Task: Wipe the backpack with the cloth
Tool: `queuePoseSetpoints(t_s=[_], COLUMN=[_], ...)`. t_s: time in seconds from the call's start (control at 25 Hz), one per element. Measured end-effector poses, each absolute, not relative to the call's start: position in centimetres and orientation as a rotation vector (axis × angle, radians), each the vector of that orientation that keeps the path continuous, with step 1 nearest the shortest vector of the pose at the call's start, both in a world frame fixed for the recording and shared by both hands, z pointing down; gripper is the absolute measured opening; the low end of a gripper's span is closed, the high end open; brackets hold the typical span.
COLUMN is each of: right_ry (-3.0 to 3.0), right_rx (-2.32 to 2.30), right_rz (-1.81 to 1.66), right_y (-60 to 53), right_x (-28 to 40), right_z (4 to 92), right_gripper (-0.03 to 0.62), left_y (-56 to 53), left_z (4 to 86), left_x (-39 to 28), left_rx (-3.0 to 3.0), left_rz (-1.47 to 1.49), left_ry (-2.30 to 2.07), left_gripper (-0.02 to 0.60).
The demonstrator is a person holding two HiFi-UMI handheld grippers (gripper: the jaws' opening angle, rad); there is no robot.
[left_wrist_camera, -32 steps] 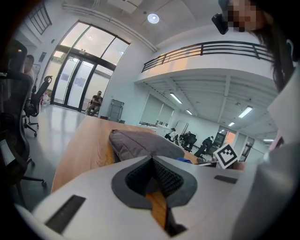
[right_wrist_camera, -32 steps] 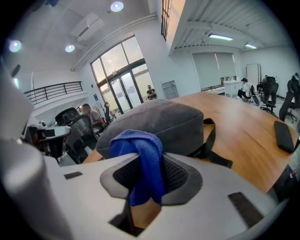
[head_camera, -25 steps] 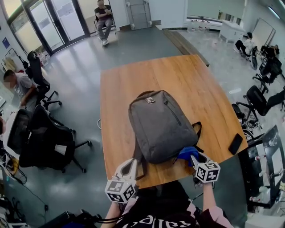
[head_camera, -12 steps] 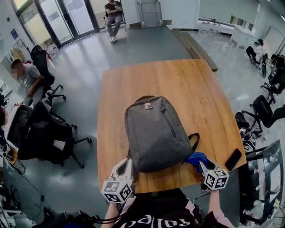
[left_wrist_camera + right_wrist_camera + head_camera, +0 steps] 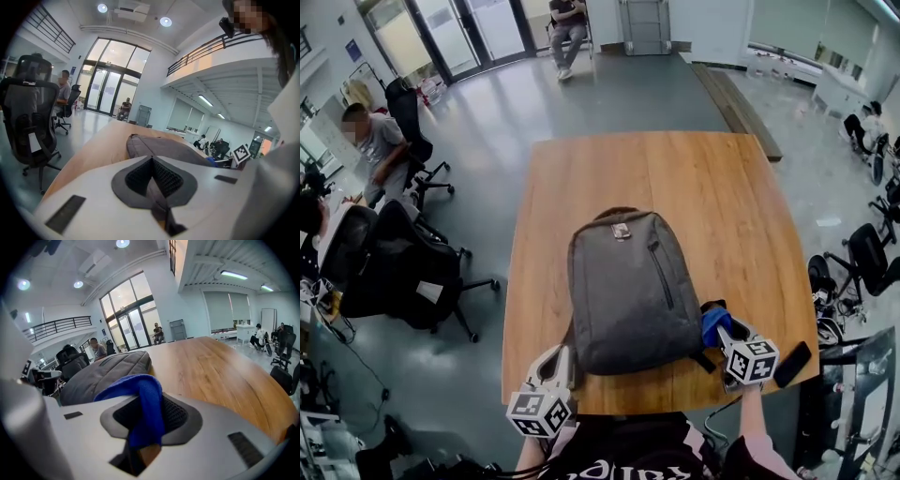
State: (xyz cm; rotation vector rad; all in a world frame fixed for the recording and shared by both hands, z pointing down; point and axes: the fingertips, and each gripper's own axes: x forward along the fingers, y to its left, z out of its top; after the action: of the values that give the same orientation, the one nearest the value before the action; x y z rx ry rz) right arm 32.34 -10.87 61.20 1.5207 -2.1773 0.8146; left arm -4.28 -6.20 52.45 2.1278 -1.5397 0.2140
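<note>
A grey backpack point(image 5: 633, 291) lies flat on the wooden table point(image 5: 722, 206), top end away from me. My left gripper point(image 5: 560, 356) is at its near left corner, shut on a dark grey strap point(image 5: 158, 199) of the backpack point(image 5: 164, 147). My right gripper point(image 5: 719, 330) sits against the backpack's right near side, shut on a blue cloth point(image 5: 712, 322). In the right gripper view the blue cloth point(image 5: 146, 408) drapes out between the jaws, with the backpack point(image 5: 108, 373) just to the left of it.
A black phone point(image 5: 792, 364) lies at the table's near right corner. Black office chairs point(image 5: 403, 272) stand left of the table, and more chairs point(image 5: 872, 253) on the right. People sit at the left point(image 5: 380, 141) and far back point(image 5: 567, 19).
My right gripper has carried the blue cloth from the backpack's near edge out and round to its right side. The left gripper keeps its hold on the strap.
</note>
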Motion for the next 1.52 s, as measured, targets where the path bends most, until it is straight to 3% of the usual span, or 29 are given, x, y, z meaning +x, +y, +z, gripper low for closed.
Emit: queuePoseSetpoints(t_s=[0.76,1.52], right_ry=[-2.231,-2.134], right_rx=[1.3,1.2], right_rz=[0.66,0.591], right_y=[-27.7,-46.3], right_x=[28.3,24.2], right_z=[60.8,60.7], right_gripper=[0.121,0.121], left_y=[-8.8,-12.0], left_z=[52.5,54.3], left_x=[-0.4,-4.4], left_rx=[2.239,2.134], left_rz=[0.29,0.261], left_ry=[-1.389,-1.415], left_gripper=[-0.002,-0.002])
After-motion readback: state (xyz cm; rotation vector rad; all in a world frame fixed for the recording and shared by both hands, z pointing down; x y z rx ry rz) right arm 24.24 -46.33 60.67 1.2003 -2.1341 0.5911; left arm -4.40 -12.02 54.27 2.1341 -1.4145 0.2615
